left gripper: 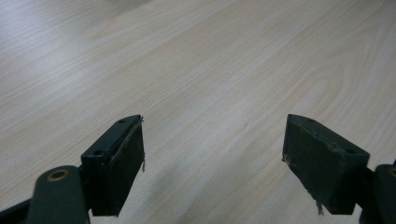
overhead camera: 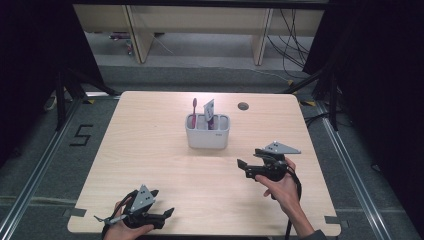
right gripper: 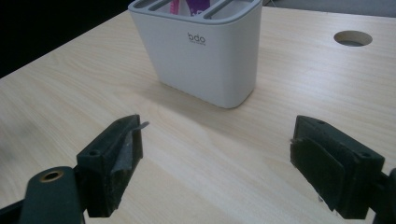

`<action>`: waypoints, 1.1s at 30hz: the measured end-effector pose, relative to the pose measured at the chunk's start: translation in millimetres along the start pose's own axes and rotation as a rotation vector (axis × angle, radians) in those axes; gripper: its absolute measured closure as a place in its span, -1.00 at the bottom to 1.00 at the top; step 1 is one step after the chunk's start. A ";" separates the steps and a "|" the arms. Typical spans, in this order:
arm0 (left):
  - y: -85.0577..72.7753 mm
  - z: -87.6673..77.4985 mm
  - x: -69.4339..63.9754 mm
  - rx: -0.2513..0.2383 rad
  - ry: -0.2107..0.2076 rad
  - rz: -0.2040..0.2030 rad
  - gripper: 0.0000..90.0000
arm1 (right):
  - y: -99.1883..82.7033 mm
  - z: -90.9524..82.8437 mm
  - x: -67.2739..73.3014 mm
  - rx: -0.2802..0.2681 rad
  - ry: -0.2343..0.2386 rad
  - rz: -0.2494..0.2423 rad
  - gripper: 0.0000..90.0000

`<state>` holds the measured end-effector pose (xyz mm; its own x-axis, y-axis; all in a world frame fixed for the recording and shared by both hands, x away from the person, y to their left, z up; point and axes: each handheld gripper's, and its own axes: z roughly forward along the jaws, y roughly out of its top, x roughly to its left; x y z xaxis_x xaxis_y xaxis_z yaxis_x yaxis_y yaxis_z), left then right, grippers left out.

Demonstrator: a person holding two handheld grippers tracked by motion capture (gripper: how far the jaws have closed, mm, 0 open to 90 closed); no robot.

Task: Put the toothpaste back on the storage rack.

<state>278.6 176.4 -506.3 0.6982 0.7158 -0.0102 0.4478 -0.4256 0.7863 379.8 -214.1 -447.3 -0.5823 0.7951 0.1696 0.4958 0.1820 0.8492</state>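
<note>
Even overhead light leaves the bench [overhead camera: 150, 150] bright against dark surroundings. A pale sheen crosses its wood in the left gripper view. The white holder [right gripper: 201, 56] casts a soft shadow; all frames look slightly soft.

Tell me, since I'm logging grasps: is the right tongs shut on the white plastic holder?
No: the right tongs stands open, its jaws apart short of the white plastic holder.
</note>
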 end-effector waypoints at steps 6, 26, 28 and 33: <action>0.0 0.0 -0.7 0.000 -0.004 0.004 -0.55 | -11.1 -11.0 0.2 -0.003 0.007 0.038 -0.60; -1.9 -0.7 -2.2 -0.012 -0.001 -0.006 -0.55 | -49.2 -29.3 3.9 0.064 0.027 0.025 -0.59; -1.7 -1.5 -1.5 0.001 -0.003 0.008 -0.55 | -52.4 -31.0 3.4 0.060 0.040 -0.008 -0.59; -2.1 -0.2 -1.8 -0.009 -0.004 -0.003 -0.55 | -60.6 -34.2 10.0 0.073 0.060 -0.014 -0.61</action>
<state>276.3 176.1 -507.8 0.6989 0.7150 -0.0153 0.4454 -0.4184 0.7916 321.9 -236.9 -480.0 -0.6256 0.7568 0.1895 0.5319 0.2361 0.8133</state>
